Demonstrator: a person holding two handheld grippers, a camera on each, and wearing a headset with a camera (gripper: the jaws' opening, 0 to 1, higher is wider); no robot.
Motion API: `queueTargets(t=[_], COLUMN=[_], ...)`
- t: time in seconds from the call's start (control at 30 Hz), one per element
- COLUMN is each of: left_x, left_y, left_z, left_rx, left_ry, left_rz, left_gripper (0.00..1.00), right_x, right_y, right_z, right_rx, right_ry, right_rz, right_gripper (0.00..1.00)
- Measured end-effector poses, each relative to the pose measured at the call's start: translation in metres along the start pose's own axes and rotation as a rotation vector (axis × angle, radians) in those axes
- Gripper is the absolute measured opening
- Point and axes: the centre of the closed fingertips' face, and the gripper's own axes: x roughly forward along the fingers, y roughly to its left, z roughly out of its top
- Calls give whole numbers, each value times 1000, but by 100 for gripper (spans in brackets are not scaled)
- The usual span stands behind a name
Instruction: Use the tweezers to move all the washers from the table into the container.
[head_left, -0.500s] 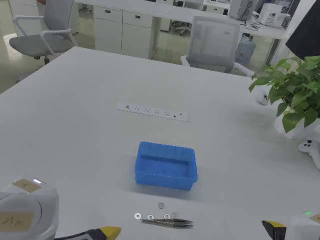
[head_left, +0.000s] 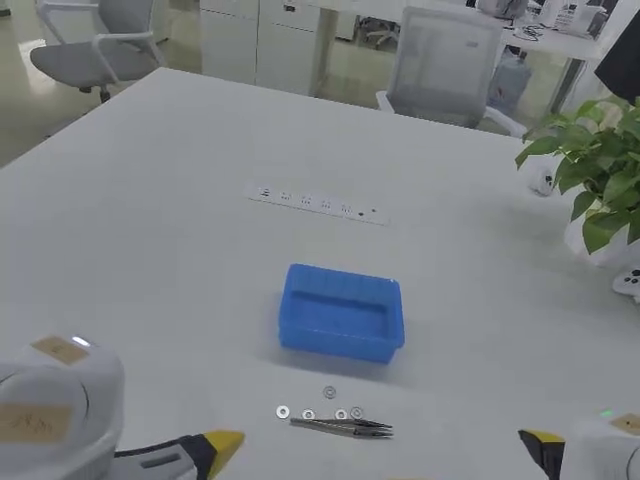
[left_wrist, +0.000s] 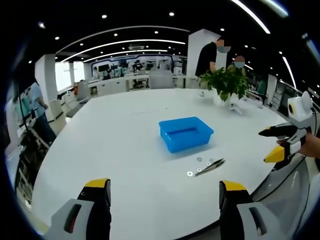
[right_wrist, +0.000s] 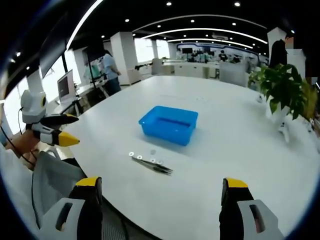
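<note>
Washers (head_left: 307, 414) lie just beside tweezers (head_left: 340, 427), near container (head_left: 340, 346).

My head camera looks forward and down from the near edge of the table (head_left: 150, 200). The blue container (head_left: 342, 312) sits mid-frame, and the tweezers (head_left: 342, 427) lie close beneath me. The camera on my left gripper (left_wrist: 165, 186) rides low at the near left and faces across the table toward the far right, out between its wide-apart jaws. The one on my right gripper (right_wrist: 161, 184) rides low at the near right and faces far left. All three views share the container, the tweezers, the washers (head_left: 320, 413) and the plant (head_left: 600, 170). Each gripper view catches the other gripper at its side.
</note>
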Motion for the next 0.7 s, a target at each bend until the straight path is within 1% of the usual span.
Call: queueTargets(t=[0.1, 0.2, 0.27, 0.33, 0.5, 0.7], left_x=[0, 0, 1, 4, 9, 13], left_y=[-1, -3, -4, -5, -9, -14], left_z=[1, 5, 5, 1, -2, 3], left_rx=[9, 15, 19, 36, 58, 101], left_ry=[-2, -18, -22, -5, -1, -20], left_rz=[-2, -16, -21, -25, -54, -84], left_gripper=[91, 90, 88, 86, 80, 76], right_x=[1, 1, 2, 2, 3, 3], right_y=[1, 1, 1, 1, 2, 1], right_z=[1, 3, 3, 3, 3, 4], right_rx=[-7, -9, -9, -12, -25, -32], right_ry=[0, -3, -1, -1, 11, 14], right_rz=[2, 4, 7, 9, 16, 10], right_gripper=[99, 99, 99, 99, 99, 99])
